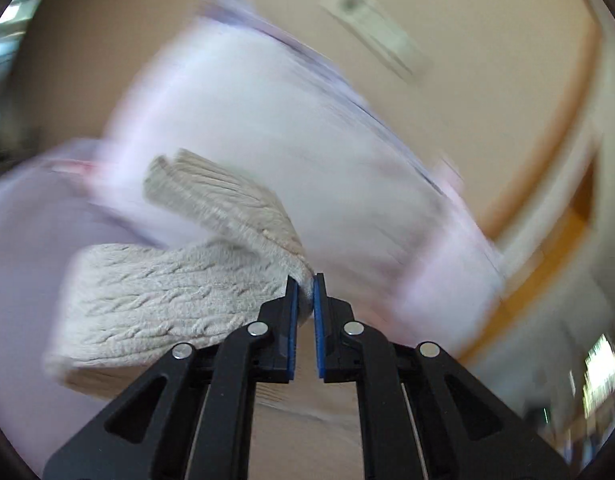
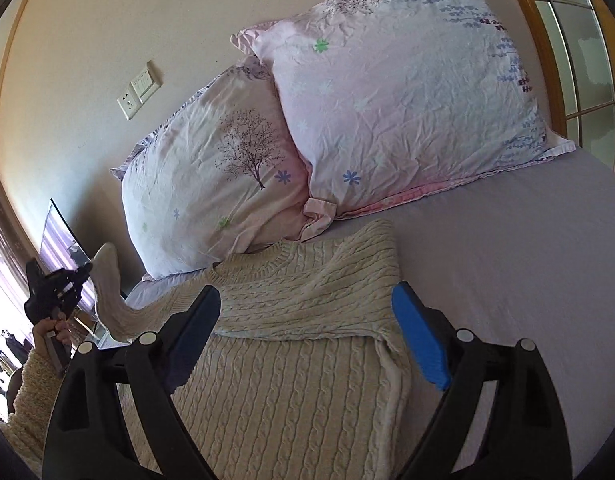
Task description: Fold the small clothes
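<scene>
we've got the lavender bed sheet (image 2: 507, 280) with two floral pillows (image 2: 407, 100) leaning on the wall at the head. the cream cable-knit sweater (image 2: 291, 380) lies flat on the sheet, long axis running from us toward the pillows, neckline pointing at them, one sleeve folded across the chest. our right gripper (image 2: 307, 332) hovers over it with its jaws spread wide, pinching nothing. our left gripper (image 1: 306, 292) is pressed together on the other sleeve (image 1: 155, 304), lifted off the left edge. left view's blurry.
</scene>
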Demonstrator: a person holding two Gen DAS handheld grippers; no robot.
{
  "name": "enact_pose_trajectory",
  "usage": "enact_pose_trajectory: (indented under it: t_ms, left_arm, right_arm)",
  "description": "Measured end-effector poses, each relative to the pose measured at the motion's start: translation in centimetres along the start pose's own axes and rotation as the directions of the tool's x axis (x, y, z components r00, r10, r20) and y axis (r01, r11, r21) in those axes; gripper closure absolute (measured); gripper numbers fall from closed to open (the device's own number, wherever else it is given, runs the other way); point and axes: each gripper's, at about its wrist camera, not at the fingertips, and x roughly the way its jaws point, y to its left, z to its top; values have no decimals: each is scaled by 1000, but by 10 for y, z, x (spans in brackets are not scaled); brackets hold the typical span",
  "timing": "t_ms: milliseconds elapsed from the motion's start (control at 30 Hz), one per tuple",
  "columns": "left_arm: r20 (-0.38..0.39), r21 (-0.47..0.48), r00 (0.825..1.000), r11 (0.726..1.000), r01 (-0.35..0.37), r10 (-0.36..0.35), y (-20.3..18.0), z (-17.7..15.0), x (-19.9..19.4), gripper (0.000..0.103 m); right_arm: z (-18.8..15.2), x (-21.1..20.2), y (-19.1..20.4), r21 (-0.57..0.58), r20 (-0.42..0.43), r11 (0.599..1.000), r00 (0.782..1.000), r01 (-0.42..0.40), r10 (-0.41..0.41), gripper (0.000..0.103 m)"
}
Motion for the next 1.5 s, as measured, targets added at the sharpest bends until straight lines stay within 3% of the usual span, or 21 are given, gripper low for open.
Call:
enact_pose_trajectory:
  t_ms: [67,100,167,200,233,300,433,533,633,767,833,967,1033,1067,1100,1133,1167,1200,1267,1333,1500]
  left_arm:
    - [-171,100,978,985,140,-122,-59,-40,57,86]
    - [-279,136,950,973,186,-143,-85,-66,84,71]
    - [-419,165,897,959,231,-144,-107,-101,105,61]
    - [-436,178,889,956,234,-137,-108,-110,102,58]
    - [-434,190,892,955,229,-128,-105,-115,91,52]
    - [-396,203,912,959,198,-104,-90,-119,51,25]
    - [-387,209,919,962,174,-82,-52,-124,-46,24]
    - [-397,166,915,975,146,-70,-23,-148,-115,16]
    - [-383,68,921,992,103,-70,10,-180,-160,15]
    - [-417,-57,909,998,-7,-18,49,-221,-173,17]
    - [-446,-85,895,996,-20,-20,55,-233,-162,18]
    - [-482,-166,874,986,-18,-66,62,-246,-132,31]
    - [-483,-207,871,978,-15,-89,65,-249,-121,41]
    - [-479,-228,872,973,-15,-99,67,-249,-116,52]
    - [-476,-249,872,968,-10,-113,67,-250,-113,69]
    - [-472,-275,871,961,3,-138,68,-251,-113,79]
    - [-471,-295,867,955,17,-161,69,-252,-114,95]
    - [-469,-297,868,955,17,-162,67,-251,-117,95]
    - [-440,-305,879,951,47,-184,58,-244,-127,96]
    - [-395,-270,901,960,73,-180,43,-224,-134,96]
    - [-268,-102,950,985,138,-161,-1,-138,-111,96]
  right_arm:
    - [-4,-2,-5,12,-14,1000,1000,10,-10,14]
    - [-6,-4,-6,18,-23,1000,1000,12,-11,14]
    - [-11,-16,-11,28,-39,1000,999,-1,3,14]
    - [-15,-24,-14,23,-43,1000,999,-13,14,14]
    - [-19,-31,-15,15,-48,1000,999,-20,20,14]
    - [-31,-48,-22,1,-78,999,996,-52,52,14]
    - [-66,-71,-38,45,-205,977,955,-207,212,14]
    - [-105,-91,-40,101,-322,931,874,-350,363,14]
    - [-135,-104,-43,127,-395,922,834,-365,385,14]
    - [-163,-93,-61,246,-429,917,813,-315,394,16]
    - [-171,-82,-65,302,-420,890,789,-343,447,22]
    - [-183,-59,-62,350,-419,856,753,-381,507,40]
    - [-187,-52,-60,365,-410,838,738,-406,536,50]
    - [-188,-50,-60,368,-400,831,735,-418,547,64]
    - [-188,-49,-58,366,-392,823,730,-434,560,86]
    - [-189,-50,-55,360,-386,814,721,-456,575,95]
    - [-187,-52,-53,349,-380,811,720,-470,581,94]
    - [-184,-57,-50,332,-372,810,722,-484,584,95]
    - [-170,-68,-42,302,-339,797,722,-524,603,95]
    - [-142,-75,-32,255,-296,786,729,-563,617,95]
    - [-42,-59,4,54,-195,808,788,-587,585,95]
